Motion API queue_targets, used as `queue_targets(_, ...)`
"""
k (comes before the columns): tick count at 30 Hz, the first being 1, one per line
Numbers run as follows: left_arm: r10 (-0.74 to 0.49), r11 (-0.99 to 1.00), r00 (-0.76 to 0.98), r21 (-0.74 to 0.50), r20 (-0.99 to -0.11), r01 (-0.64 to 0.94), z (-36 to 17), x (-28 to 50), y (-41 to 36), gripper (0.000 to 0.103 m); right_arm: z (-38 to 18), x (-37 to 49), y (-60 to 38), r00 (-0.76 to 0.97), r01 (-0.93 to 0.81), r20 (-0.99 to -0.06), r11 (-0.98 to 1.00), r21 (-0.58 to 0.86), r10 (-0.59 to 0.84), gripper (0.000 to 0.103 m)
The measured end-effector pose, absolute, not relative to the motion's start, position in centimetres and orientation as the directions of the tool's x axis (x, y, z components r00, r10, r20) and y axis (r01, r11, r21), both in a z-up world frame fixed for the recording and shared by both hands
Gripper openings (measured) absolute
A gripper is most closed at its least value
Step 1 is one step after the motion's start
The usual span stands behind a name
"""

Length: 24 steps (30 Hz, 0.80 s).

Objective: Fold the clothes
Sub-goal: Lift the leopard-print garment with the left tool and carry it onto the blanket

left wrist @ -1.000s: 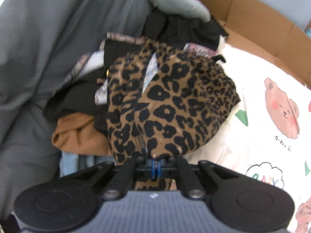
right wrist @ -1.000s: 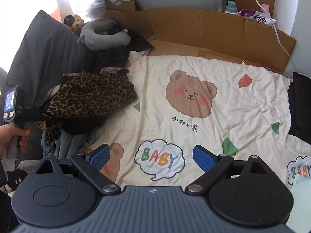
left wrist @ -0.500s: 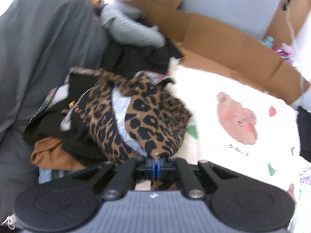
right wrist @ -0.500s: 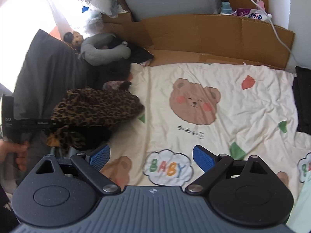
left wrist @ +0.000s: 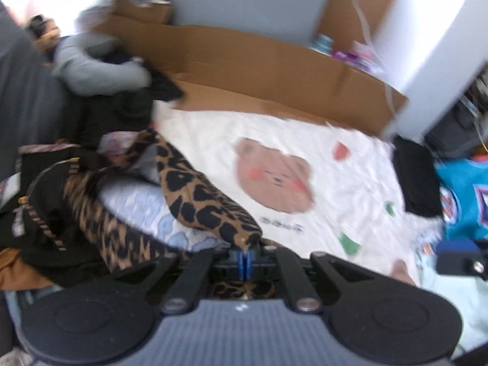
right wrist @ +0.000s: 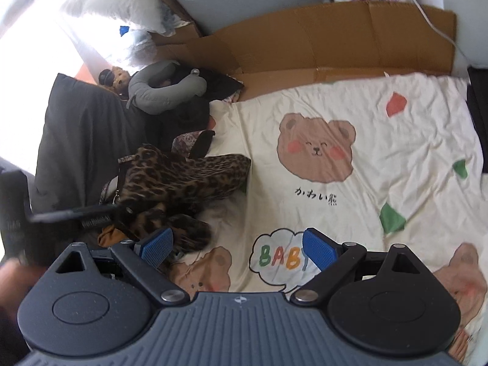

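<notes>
At far left, a heap of clothes (right wrist: 143, 189) lies on the bed beside a grey pillow (right wrist: 79, 140). The left tool (left wrist: 244, 257) is clamped tight on an edge of the leopard-print garment (left wrist: 198, 195), w/ the fabric stretching from the heap up to its blue pads (view blurred). To the right spreads a cream bedsheet (right wrist: 381, 158) w/ a bear print. The right tool (right wrist: 238, 248) hangs above the sheet, jaws wide apart, nothing between them; its left pad is just beside the garment.
</notes>
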<state>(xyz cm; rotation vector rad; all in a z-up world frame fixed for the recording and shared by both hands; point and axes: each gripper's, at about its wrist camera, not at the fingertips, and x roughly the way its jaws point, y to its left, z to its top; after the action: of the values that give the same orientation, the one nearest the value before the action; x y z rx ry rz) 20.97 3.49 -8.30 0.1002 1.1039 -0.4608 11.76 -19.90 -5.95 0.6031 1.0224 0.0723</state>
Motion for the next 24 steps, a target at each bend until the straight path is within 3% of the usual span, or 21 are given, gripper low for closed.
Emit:
queue_targets(8,-0.331,0.857,0.299,-0.153,-0.895,0.492,-10.6,18.0,-2.6,0.002,-7.2,11.2,-21.0,0.522,0.264,-0.791,0.822,0.505,0.318,0.095)
queue_targets(24,-0.445,0.762,0.200,-0.252,-0.873,0.597,-10.6,13.9,-7.3,0.002,-10.5,10.0,-24.5,0.472,0.439,-0.806,0.698,0.566,0.357,0.095)
